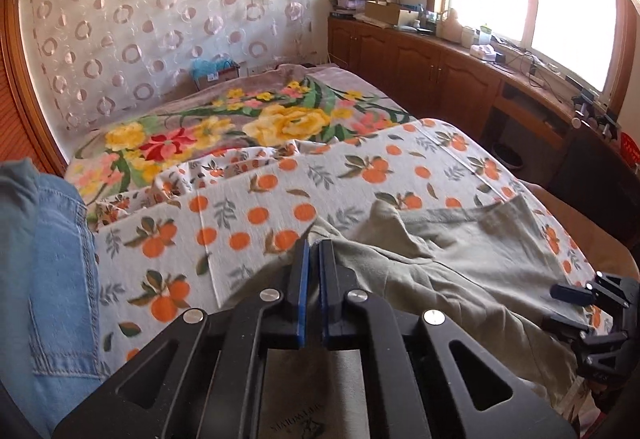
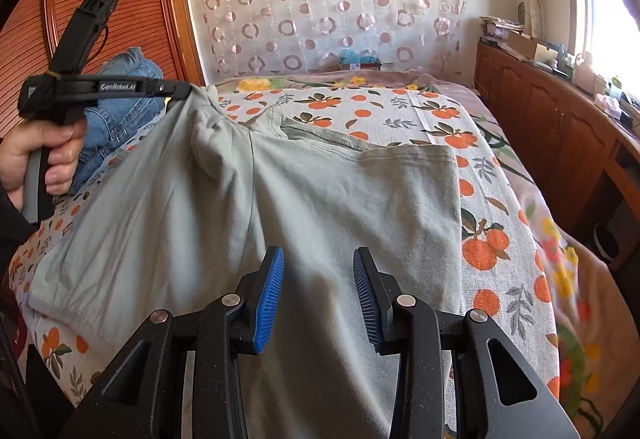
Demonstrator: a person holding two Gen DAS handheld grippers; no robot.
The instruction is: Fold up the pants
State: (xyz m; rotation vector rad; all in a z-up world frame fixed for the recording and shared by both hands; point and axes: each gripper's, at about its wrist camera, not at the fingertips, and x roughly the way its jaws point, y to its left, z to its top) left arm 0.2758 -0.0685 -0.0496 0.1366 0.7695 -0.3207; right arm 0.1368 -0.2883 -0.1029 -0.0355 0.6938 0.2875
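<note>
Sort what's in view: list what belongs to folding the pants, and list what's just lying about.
Belongs to the job:
- grey-green pants
- left gripper, shut on a pants edge
- right gripper, open over the pants
- orange-print sheet under them

Just lying about:
- denim garment
- floral blanket
- clutter on the wooden cabinet

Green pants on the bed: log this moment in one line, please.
left gripper: shut on green pants, corner lifted | right gripper: open above pants | denim garment: beside, on orange-print sheet

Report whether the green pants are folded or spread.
Mostly spread: green pants lie across the bed, one corner lifted, pinched in the shut left gripper.
</note>
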